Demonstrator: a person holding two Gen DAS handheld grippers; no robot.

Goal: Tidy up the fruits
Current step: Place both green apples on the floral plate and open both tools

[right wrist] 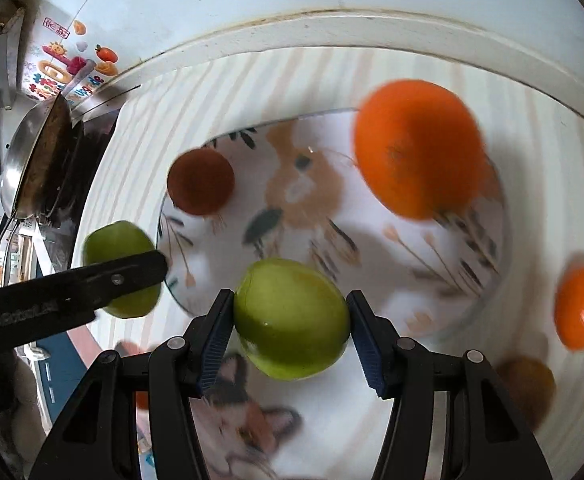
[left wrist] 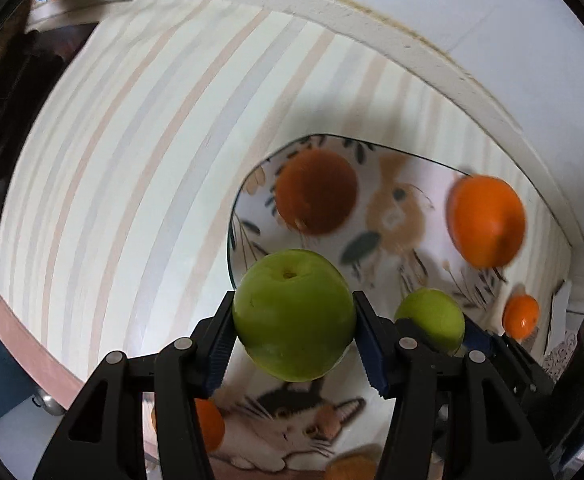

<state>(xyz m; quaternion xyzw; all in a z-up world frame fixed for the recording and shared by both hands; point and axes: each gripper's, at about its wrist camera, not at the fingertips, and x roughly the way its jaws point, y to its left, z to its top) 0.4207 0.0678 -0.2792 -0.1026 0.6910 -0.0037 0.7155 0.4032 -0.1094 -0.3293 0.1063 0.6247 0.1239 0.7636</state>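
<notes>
Each pair of tongs has an apple clamped between its pads: the left tongs (left wrist: 294, 330) hold one apple (left wrist: 294, 314), the right tongs (right wrist: 289, 330) another (right wrist: 292, 318). Beyond both lies a plate (right wrist: 372, 240) on the worktop (left wrist: 131, 140), carrying two oranges (right wrist: 418, 148); a third orange (right wrist: 582, 308) lies right of the plate.

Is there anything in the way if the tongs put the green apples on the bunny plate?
Nothing blocks the way. Each tongs holds a green apple above the bunny plate. A dark orange and a bright orange lie at its far side, with bare plate between.
</notes>
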